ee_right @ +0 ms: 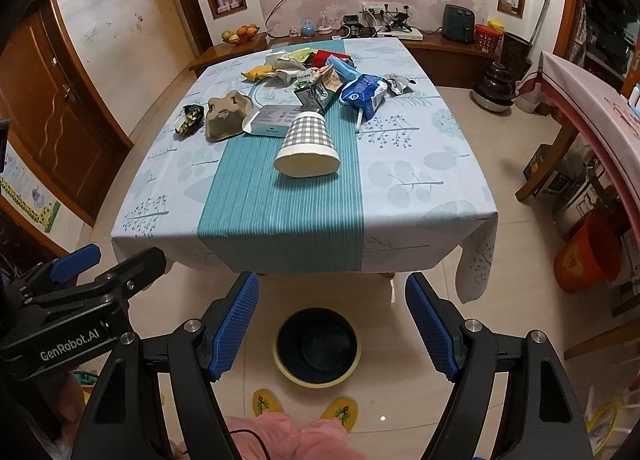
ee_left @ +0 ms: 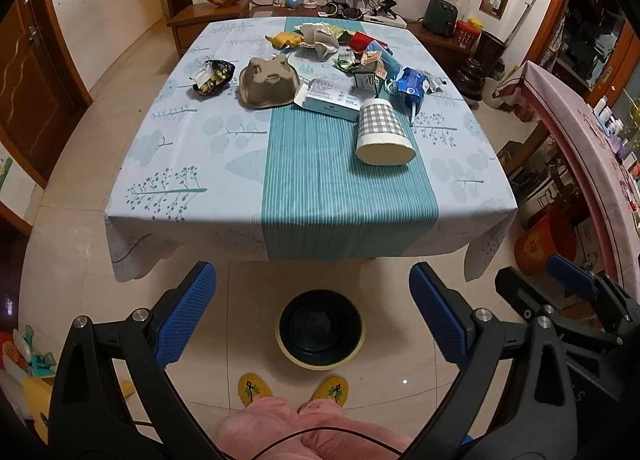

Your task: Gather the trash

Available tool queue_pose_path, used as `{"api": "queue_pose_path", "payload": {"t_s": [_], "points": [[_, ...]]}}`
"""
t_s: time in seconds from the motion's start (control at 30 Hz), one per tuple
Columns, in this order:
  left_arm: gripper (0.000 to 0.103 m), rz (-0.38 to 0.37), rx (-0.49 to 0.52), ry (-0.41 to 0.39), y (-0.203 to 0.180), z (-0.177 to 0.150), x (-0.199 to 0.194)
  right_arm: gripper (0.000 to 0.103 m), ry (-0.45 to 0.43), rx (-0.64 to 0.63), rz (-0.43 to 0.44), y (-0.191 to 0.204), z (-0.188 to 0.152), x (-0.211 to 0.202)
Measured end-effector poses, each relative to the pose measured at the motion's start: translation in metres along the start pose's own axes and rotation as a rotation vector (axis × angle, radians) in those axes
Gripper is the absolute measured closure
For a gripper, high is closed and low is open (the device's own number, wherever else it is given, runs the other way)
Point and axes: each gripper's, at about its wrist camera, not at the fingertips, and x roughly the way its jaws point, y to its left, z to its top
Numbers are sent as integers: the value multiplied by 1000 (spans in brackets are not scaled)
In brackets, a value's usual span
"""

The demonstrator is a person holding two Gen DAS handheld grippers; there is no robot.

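Left wrist: hand-held gripper (ee_left: pixel 312 312) wide, empty

- The left tool (ee_left: pixel 312 312) hangs over the floor with its blue pads (ee_left: pixel 188 312) spread wide and nothing between them.
- Directly below the gap sits a dark bin (ee_left: pixel 322 334) with a yellow rim.
- Ahead of the tool stands the desk (ee_left: pixel 348 220), draped in a teal-striped cloth.
- Ahead and slightly right, a checked paper cup (ee_left: pixel 382 132) lies on its side.
- Beyond it: a flat box (ee_left: pixel 332 98), a pulp tray (ee_left: pixel 268 80), a blue packet (ee_left: pixel 412 86).
- The right tool (ee_left: pixel 560 280) shows at far right.
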Motion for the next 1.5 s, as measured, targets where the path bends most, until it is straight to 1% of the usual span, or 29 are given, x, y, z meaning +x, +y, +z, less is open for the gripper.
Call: {"api": "queue_pose_path", "payload": {"t_s": [0.47,0.83,1.27,1.4,1.5], "points": [[7,11,7,13,-11,-1,14,25,2,0,4,-3,1,4],[7,9,-19,40,-12,2,30,25,15,2,13,-6,8,16],[7,12,-63,47,-1,13,23,25,19,-6,58,1,27,25],[7,9,-66,35,1,22,16,25,7,-4,75,3,36,23],[7,22,-64,17,5,31,11,25,-8,-1,88,7,46,22]]}}
